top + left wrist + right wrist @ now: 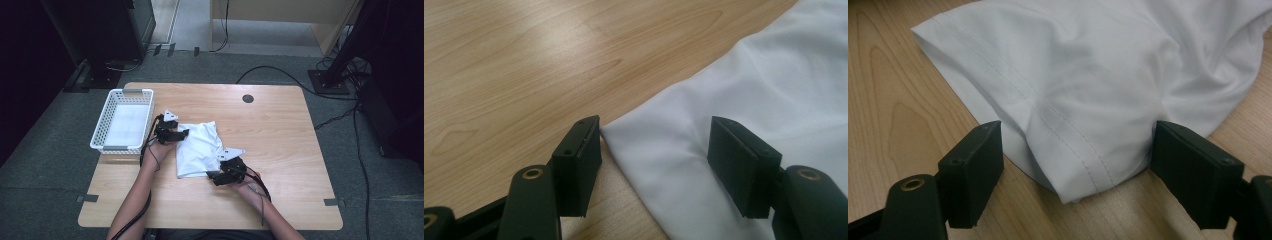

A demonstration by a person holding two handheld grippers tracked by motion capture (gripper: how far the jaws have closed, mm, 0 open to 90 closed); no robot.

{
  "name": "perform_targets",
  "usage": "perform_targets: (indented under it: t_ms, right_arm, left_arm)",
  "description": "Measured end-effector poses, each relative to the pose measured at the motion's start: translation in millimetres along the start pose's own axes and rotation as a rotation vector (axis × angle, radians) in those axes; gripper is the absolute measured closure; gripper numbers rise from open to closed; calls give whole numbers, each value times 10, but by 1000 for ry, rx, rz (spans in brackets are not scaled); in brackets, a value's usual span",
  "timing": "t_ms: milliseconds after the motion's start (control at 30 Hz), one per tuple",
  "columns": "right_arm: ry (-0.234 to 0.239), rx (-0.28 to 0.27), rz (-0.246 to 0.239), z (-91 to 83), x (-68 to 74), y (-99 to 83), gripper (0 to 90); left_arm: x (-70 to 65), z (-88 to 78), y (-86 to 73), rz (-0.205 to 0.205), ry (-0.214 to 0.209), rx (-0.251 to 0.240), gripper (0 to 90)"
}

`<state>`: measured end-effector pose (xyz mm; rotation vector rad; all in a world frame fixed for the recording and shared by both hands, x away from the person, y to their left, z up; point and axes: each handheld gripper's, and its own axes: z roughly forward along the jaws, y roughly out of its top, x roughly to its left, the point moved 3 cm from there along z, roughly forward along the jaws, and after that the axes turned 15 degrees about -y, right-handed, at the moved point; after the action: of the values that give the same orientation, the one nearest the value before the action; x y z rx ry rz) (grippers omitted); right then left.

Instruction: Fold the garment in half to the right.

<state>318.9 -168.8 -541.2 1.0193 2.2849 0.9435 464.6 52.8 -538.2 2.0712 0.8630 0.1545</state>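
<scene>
A white cloth (200,146) lies crumpled and loosely folded on the middle of the wooden table (285,135). My left gripper (183,133) is at the cloth's far left corner. In the left gripper view the left gripper (656,150) stands open with that corner of the cloth (764,90) lying flat between its jaws. My right gripper (213,175) is at the cloth's near right corner. In the right gripper view the right gripper (1078,167) is open, its jaws on either side of a hemmed, folded corner of the cloth (1073,75) that rests on the wood.
A white mesh basket (100,125) stands at the table's left edge, just beyond my left hand. A dark round cable hole (248,98) sits near the far edge. Bare wood stretches to the right of the cloth. Cables and stands lie on the floor around the table.
</scene>
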Motion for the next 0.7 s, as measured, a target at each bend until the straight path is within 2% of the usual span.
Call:
perform_targets:
  t_ms: [167,367,533,700]
  right_arm:
    - [-19,-2,-12,37,33,17,221]
    - [-32,-13,0,61,46,29,233]
    - [-39,-16,6,63,46,35,274]
    - [-44,-22,14,66,49,45,330]
  left_arm:
    - [-5,0,-1,-1,-1,-2,395]
    - [-24,-4,-6,5,-8,-3,451]
    - [-49,-4,-11,7,-21,-10,524]
    - [-55,-5,-12,7,-25,-10,548]
